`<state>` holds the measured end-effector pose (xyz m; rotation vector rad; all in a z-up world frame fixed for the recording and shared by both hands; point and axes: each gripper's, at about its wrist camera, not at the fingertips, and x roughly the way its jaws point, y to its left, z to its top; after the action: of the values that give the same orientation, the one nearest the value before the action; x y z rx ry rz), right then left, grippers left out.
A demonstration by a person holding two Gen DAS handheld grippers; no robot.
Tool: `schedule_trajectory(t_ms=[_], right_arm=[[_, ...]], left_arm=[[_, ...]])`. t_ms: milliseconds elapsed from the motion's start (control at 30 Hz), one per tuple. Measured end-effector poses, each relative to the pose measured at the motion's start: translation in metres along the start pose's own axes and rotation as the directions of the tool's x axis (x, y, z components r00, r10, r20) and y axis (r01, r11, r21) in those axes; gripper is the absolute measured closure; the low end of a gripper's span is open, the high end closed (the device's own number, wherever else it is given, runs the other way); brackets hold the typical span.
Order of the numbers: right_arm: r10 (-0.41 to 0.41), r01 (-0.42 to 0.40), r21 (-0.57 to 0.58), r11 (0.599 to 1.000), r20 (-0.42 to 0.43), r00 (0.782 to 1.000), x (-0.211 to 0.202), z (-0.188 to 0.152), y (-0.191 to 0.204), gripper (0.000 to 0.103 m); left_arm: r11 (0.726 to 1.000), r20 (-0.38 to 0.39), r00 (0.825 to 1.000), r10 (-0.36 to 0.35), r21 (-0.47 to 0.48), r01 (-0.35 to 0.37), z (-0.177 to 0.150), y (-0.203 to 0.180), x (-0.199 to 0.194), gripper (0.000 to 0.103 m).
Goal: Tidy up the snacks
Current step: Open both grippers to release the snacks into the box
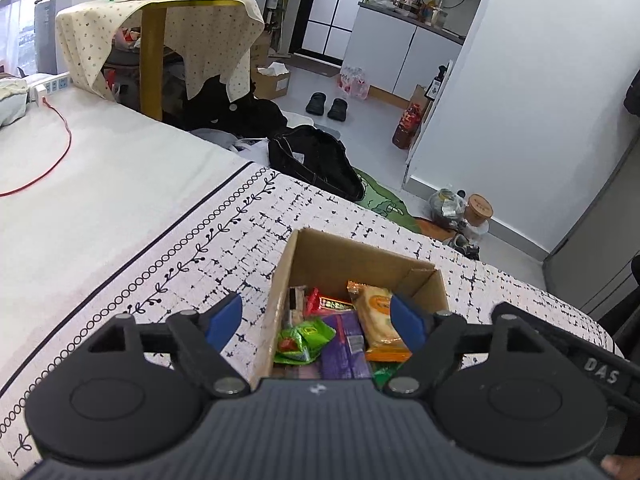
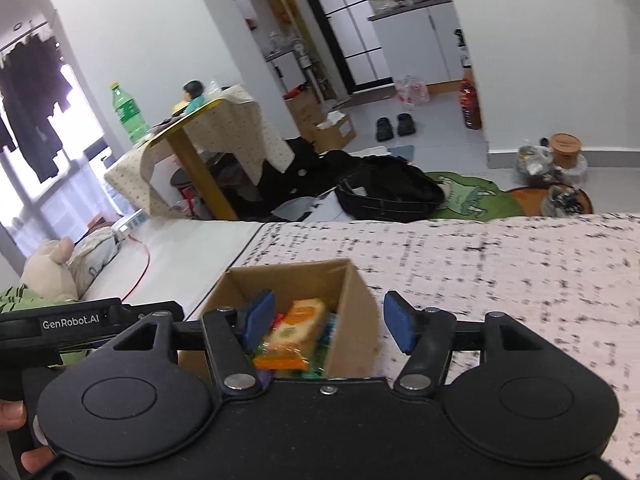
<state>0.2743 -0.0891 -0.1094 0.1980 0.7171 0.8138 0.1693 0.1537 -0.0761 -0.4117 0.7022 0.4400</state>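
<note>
An open cardboard box [image 1: 340,256] stands on a patterned bedspread and holds several snack packets: an orange wrapped cake [image 1: 378,318], a green packet [image 1: 306,338], a purple pack [image 1: 346,344] and a red packet [image 1: 326,302]. My left gripper [image 1: 316,320] is open and empty, held just above the box's near side. In the right wrist view the same box [image 2: 354,304] shows with the orange cake [image 2: 294,326] on top. My right gripper [image 2: 328,320] is open and empty, astride the box's right wall. The left gripper's body [image 2: 72,322] shows at the left.
The bedspread [image 1: 132,264] runs to the bed's edge, with a red cable [image 1: 56,160] on the plain sheet. Beyond are a black bag [image 1: 316,160], a cloth-covered table [image 1: 160,32], a green bottle [image 2: 128,110] and shoes [image 1: 326,106]. A plush toy [image 2: 50,268] lies at the left.
</note>
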Motion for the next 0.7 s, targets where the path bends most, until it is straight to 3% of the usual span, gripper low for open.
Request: schedule_trajectory(t_ms=[200,600,700], right_arm=[[-0.022,0.022,0.007,1.0,0.016,1.0,-0.021,-0.006,-0.013,0.031],[-0.06,0.059,0.019,0.998,0.036,0.998,-0.061,-0.016,-0.03,0.02],[-0.074,0.073,0.025,0.997,0.042,0.996,-0.073,-0.014,-0.031,0.015]], left_arm=[[1.0,0.006,1.0,-0.016,0.024,0.016,-0.007,-0.009,-0.004,0.018],[0.997,0.006,0.999,-0.038,0.073,0.037,-0.023,-0.032,-0.02,0.0],[0.995,0.0,0.999,-0.046,0.087,0.046,-0.024,-0.035,-0.028,0.0]])
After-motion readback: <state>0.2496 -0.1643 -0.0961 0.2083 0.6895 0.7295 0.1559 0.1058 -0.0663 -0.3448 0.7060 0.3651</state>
